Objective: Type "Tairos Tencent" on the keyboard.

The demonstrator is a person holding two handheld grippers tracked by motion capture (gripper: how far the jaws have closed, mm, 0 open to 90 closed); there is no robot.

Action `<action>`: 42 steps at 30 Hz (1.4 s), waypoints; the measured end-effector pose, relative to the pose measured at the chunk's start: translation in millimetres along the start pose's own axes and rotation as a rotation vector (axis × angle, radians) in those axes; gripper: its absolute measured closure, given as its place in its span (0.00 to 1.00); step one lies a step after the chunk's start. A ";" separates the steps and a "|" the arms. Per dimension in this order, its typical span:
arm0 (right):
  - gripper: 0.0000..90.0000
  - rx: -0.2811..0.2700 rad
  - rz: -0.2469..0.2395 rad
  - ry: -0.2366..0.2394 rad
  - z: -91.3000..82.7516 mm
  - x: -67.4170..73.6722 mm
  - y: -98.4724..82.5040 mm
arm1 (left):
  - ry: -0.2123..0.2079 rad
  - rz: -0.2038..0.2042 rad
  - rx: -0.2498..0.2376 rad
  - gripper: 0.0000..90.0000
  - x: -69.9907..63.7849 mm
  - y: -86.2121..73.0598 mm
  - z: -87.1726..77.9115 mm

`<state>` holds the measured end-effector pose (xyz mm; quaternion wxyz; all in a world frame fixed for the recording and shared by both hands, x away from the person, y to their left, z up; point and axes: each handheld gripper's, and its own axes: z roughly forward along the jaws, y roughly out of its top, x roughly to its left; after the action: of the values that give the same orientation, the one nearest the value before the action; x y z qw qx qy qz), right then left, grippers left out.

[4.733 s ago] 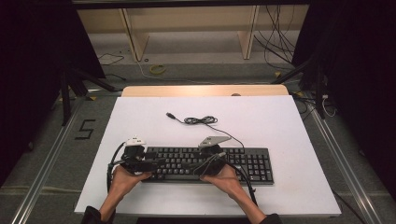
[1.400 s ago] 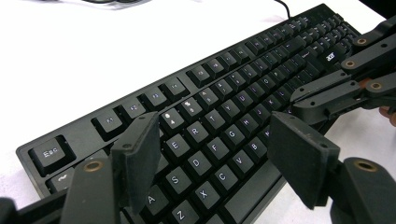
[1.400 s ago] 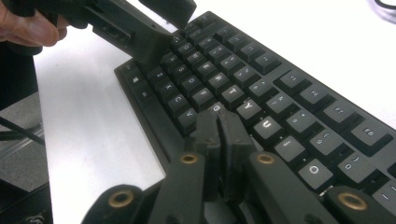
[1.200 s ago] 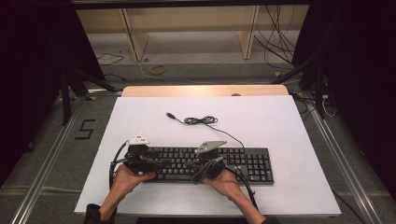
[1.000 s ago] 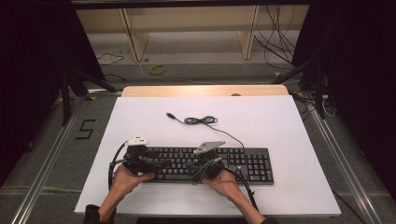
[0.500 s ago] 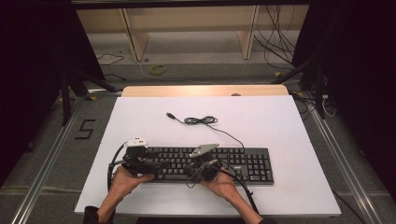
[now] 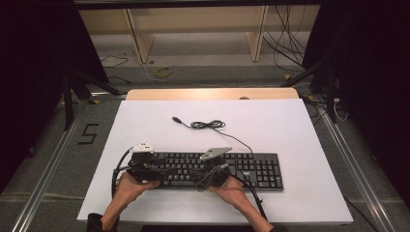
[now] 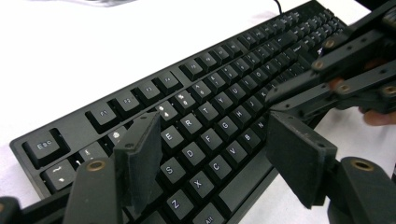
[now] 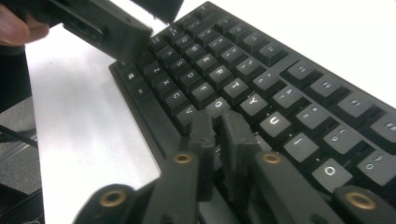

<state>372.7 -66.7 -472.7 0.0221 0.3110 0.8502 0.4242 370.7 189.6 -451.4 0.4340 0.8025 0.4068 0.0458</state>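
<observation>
While the person is working over the keyboard point(image 7: 212, 170), which is lying flat along the near edge of the white table point(image 7: 290, 130), both hands are sitting low at its front so the jaws can come down on the keys.

Starting at the left, the left gripper point(image 8: 224, 161) is hovering over the left end of the keys with its jaws standing wide and released, nothing between the pads; in the left gripper view they are framing the letters around D and C. Held that open, it is probably waiting rather than pressing, and its jaws have just been closing a little.

Moving right, the right gripper point(image 9: 218, 140) is pointing down at the middle rows, its jaws nearly clenched with only a narrow slit between them and gripping nothing. Kept that narrow, the tips are serving as one slim point for tapping a single key near G and H; they have just been opening slightly.

Beyond the keyboard, its cable point(image 7: 209, 124) is trailing back across the table in a loose coil, well apart from both hands. Nothing is standing in the way except the two grippers themselves, which are sitting near each other over neighbouring keys.
</observation>
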 end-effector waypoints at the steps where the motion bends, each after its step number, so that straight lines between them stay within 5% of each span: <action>1: 0.90 -0.004 0.000 0.000 -1.4 0.0 -0.1 | 0.001 0.004 0.007 0.40 0.0 -0.2 0.3; 10: 0.65 -0.044 0.030 0.031 -15.6 -3.5 0.4 | -0.007 0.051 0.061 0.59 -4.8 -0.7 4.7; 20: 0.52 -0.083 0.018 0.027 -29.9 -6.4 -2.6 | -0.019 0.122 0.131 0.79 -12.4 -0.4 12.3; 42: 0.40 -0.129 -0.006 -0.018 -46.0 -5.8 -9.5 | -0.024 0.156 0.198 0.98 -11.6 0.5 25.6</action>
<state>358.6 -106.7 -451.6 0.0509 0.3099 0.8219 0.4752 374.2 164.5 -463.6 0.3523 0.8713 0.3404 0.0296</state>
